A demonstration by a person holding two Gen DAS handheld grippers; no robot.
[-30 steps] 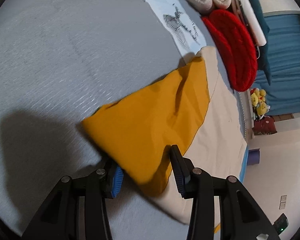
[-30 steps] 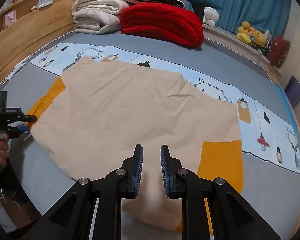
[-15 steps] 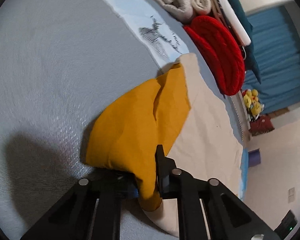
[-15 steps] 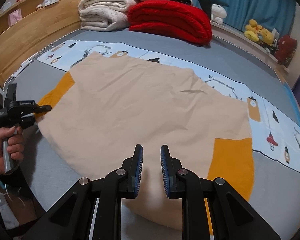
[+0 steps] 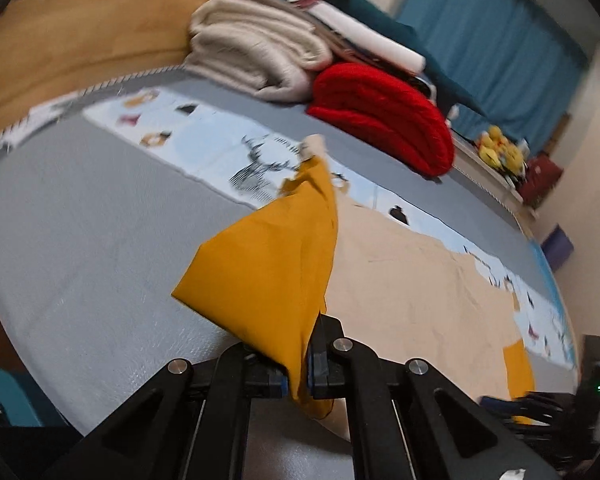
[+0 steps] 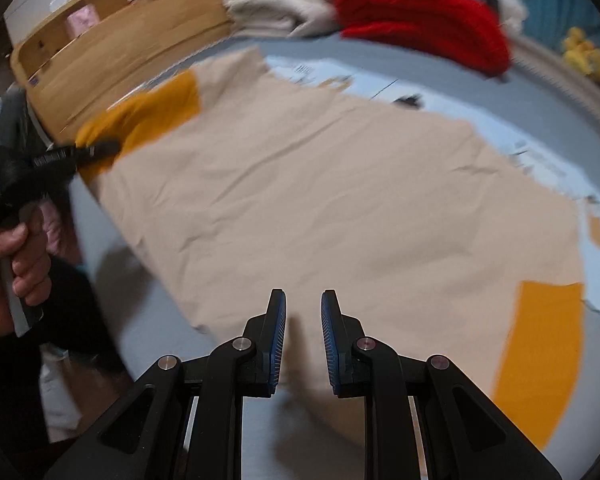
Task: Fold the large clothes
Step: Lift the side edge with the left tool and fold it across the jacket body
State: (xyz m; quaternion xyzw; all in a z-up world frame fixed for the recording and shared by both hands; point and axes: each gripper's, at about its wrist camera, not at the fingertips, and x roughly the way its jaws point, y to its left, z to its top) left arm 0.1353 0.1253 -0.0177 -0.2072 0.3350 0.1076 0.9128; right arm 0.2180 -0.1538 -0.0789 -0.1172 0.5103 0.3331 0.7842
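Pinching the mustard sleeve point(image 5: 268, 280), left gripper point(image 5: 298, 380) fingers clamp; right gripper point(image 6: 303, 344) fingers apart.

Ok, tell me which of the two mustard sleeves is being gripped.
The mustard sleeve nearest the wooden headboard: lifted, pinched in the left hand-held gripper. The other sleeve lies flat beside the open right hand-held gripper.

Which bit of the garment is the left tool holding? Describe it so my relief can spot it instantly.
On the grey bed, a big beige garment lies spread flat before the folded red blanket. Follow it to the end nearest the wooden headboard: the mustard-yellow sleeve there is pinched in the left gripper. Unlike the other yellow sleeve, which lies flat, this one is lifted and bunched.
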